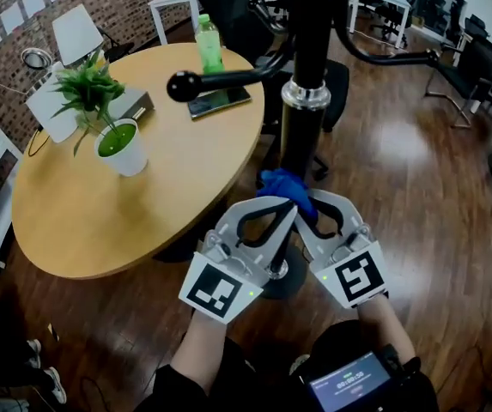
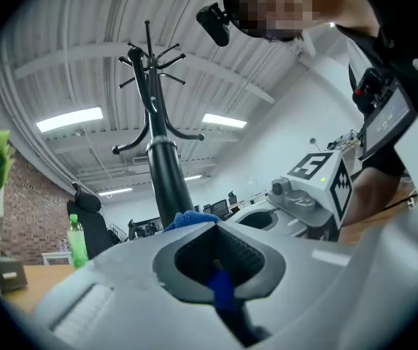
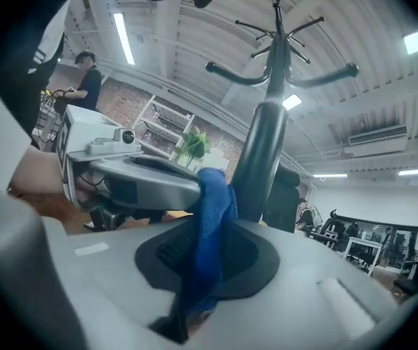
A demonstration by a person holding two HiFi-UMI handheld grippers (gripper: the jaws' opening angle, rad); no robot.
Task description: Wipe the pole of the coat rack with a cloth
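Holding cloth [image 1: 287, 187] low against coat rack pole [image 1: 304, 140], left tongs [image 1: 271, 220] and right tongs [image 1: 321, 216] both clenching it. Wiping looking barely begun, whole upper pole waiting, guessing.

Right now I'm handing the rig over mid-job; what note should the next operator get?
Left gripper: shut on the blue cloth.
Right gripper: shut on the same cloth, close beside the left.
Cloth: bunched against the coat rack pole, low down, below its chrome collar.
Done: cloth gripped and brought to the pole; how much is wiped does not show.
Left: wipe along the pole, probably upward past the collar.
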